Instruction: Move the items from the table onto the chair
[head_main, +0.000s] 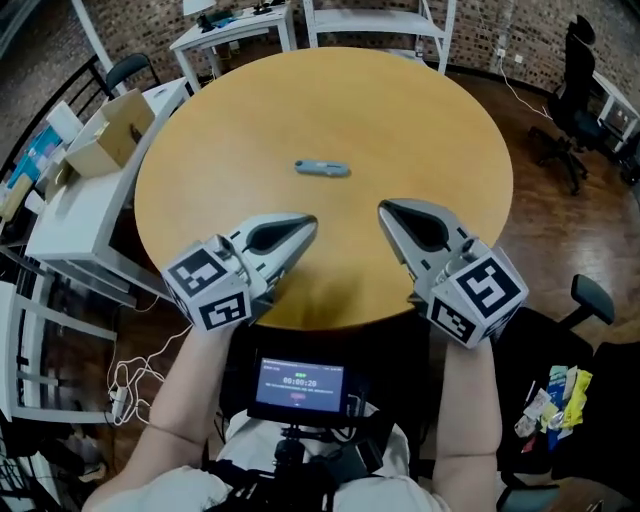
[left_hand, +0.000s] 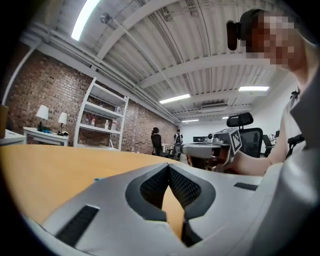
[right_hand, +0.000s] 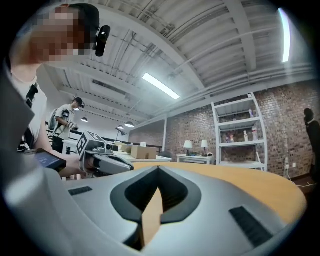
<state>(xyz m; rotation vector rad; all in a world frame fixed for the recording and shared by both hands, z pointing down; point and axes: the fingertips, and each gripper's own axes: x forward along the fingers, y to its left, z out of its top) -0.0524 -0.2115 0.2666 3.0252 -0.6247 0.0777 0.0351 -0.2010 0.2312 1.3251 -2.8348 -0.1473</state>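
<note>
Hovering above the table (head_main: 330, 100), left hand-held gripper (head_main: 310, 221) and right hand-held gripper (head_main: 384, 208) are both closed, holding nothing.

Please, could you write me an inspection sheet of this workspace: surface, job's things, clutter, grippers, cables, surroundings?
Surface: round wooden table.
Job's things: one small grey-blue tool lies near the table's middle; the black chair at lower right holds colourful packets.
Clutter: nothing seen on the table.
Grippers: left hand-held gripper and right hand-held gripper are both shut and empty, tips over the table's near part.
Cables: white cable on the floor, left.
Surroundings: white desk, cardboard box, office chair.
</note>
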